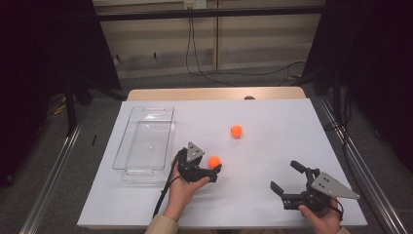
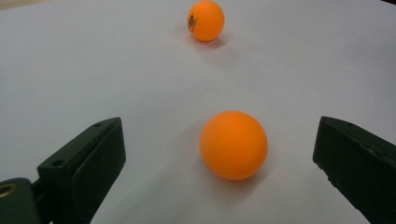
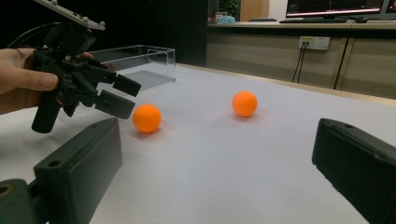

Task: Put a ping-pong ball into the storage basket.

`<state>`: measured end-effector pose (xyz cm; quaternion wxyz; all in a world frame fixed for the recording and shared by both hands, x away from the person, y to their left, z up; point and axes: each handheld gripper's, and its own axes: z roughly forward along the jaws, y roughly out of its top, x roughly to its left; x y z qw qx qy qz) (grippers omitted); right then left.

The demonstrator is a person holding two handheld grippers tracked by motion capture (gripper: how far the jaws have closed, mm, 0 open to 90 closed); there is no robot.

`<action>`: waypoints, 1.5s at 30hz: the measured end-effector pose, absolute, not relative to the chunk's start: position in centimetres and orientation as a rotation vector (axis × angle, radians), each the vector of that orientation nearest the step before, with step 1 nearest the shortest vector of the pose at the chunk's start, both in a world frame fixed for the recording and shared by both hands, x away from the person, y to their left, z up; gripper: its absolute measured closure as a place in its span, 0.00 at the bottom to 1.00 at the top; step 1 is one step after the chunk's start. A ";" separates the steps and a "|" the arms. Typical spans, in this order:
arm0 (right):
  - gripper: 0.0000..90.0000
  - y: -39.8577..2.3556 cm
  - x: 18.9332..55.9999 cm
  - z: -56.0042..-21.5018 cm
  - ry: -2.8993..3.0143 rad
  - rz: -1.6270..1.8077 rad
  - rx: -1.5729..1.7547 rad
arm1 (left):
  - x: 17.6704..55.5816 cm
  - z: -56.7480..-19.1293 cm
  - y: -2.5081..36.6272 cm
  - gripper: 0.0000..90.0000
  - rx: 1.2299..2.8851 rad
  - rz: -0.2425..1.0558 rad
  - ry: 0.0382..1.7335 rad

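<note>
Straddling the near orange ball (image 2: 233, 144), left tongs (image 1: 214, 171) gape wide.

The left gripper (image 2: 219, 158) had its jaws spread wide, and the near orange ball (image 2: 233, 144) sat on the white table (image 2: 93, 70) between them, touching neither. A second orange ball (image 2: 206, 20) with a dark printed mark lay farther off.

Small dark print on far ball (image 2: 206, 20), perhaps a logo, unreadable

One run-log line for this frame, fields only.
left gripper: open, jaws either side of near orange ball | right gripper: open, idle | far orange ball: loose on table | clear tray: nothing inside
</note>
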<state>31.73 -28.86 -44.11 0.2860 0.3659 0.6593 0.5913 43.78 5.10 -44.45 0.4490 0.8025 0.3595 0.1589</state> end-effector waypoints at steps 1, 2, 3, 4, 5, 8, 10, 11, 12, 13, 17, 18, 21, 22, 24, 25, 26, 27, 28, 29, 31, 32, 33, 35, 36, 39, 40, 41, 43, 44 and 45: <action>0.01 -28.9 31.7 -44.1 1.765 1.586 0.980 | 43.8 -44.5 5.1 0.03 1.990 0.388 0.886; 0.01 -28.9 31.7 -44.1 1.767 1.583 0.981 | 43.9 -44.5 5.0 0.02 1.991 0.385 0.884; 0.01 -28.9 31.7 -44.1 1.765 1.581 0.980 | 43.9 -44.4 5.0 0.02 1.998 0.398 0.882; 0.01 -28.9 31.7 -44.1 1.763 1.582 0.977 | 43.8 -44.4 4.9 0.03 1.994 0.395 0.881; 0.01 -28.9 31.7 -44.1 1.767 1.580 0.982 | 43.9 -44.4 4.8 0.03 1.998 0.395 0.874; 0.01 -28.9 31.8 -44.1 1.761 1.579 0.981 | 44.1 -44.5 4.8 0.03 2.005 0.392 0.873; 0.01 -28.9 31.7 -44.1 1.769 1.583 0.976 | 44.2 -44.6 4.7 0.03 2.004 0.397 0.896; 0.01 -28.9 31.7 -44.1 1.765 1.584 0.978 | 44.3 -44.7 4.7 0.04 2.005 0.394 0.897; 0.01 -28.9 31.7 -44.1 1.765 1.584 0.978 | 44.3 -44.7 4.7 0.04 2.005 0.392 0.894; 0.01 -28.9 31.7 -44.1 1.765 1.580 0.979 | 44.4 -44.7 4.7 0.05 2.011 0.387 0.888; 0.01 -29.0 31.7 -44.1 1.768 1.584 0.978 | 44.6 -44.7 4.6 0.06 2.006 0.383 0.898; 0.01 -29.0 31.7 -44.1 1.768 1.585 0.978 | 44.6 -44.9 4.5 0.06 2.007 0.368 0.908; 0.01 -29.0 31.7 -44.0 1.765 1.588 0.978 | 44.7 -45.0 4.4 0.09 2.027 0.359 0.903; 0.01 -29.0 31.7 -44.0 1.766 1.588 0.976 | 44.7 -45.0 4.4 0.09 2.032 0.361 0.894; 0.01 -29.0 31.8 -44.1 1.762 1.592 0.980 | 44.7 -44.9 4.5 0.14 2.028 0.365 0.888; 0.01 -29.0 31.8 -44.1 1.770 1.590 0.977 | 44.7 -44.9 4.5 0.16 2.032 0.367 0.887; 0.01 -29.0 31.8 -44.1 1.764 1.589 0.976 | 44.8 -44.9 4.4 0.18 2.037 0.363 0.884; 0.01 -28.9 31.8 -44.1 1.761 1.591 0.982 | 44.8 -44.9 4.5 0.20 2.043 0.349 0.875; 0.01 -28.9 31.8 -44.1 1.758 1.592 0.989 | 44.8 -45.0 4.4 0.21 2.039 0.351 0.879; 0.01 -28.9 31.7 -44.1 1.765 1.589 0.985 | 44.8 -45.0 4.3 0.22 2.044 0.352 0.872; 0.01 -28.8 31.8 -44.1 1.758 1.591 0.994 | 44.8 -44.9 4.2 0.24 2.061 0.342 0.873; 0.01 -28.9 31.8 -44.1 1.766 1.588 0.986 | 44.8 -44.8 4.1 0.24 2.063 0.344 0.866; 0.01 -28.9 31.8 -44.2 1.769 1.587 0.985 | 44.8 -44.8 4.1 0.26 2.079 0.342 0.850; 0.01 -28.9 31.8 -44.2 1.773 1.585 0.984 | 44.9 -44.7 4.0 0.28 2.092 0.331 0.843; 0.01 -28.9 31.8 -44.2 1.770 1.584 0.977 | 44.9 -44.7 4.1 0.30 2.096 0.334 0.845; 0.02 -28.8 31.8 -44.2 1.764 1.589 0.985 | 45.0 -44.8 4.0 0.33 2.099 0.319 0.852; 0.02 -28.9 31.8 -44.2 1.771 1.584 0.977 | 45.0 -44.9 4.0 0.34 2.100 0.313 0.853; 0.02 -28.8 31.8 -44.1 1.764 1.588 0.983 | 45.1 -44.8 4.0 0.34 2.104 0.313 0.854; 0.02 -28.8 31.8 -44.2 1.766 1.585 0.984 | 45.1 -44.8 4.0 0.36 2.100 0.309 0.854; 0.02 -28.8 31.8 -44.2 1.770 1.584 0.977 | 45.1 -44.8 4.0 0.37 2.101 0.307 0.854; 0.02 -28.8 31.8 -44.2 1.773 1.584 0.976 | 45.2 -44.7 4.0 0.38 2.106 0.311 0.852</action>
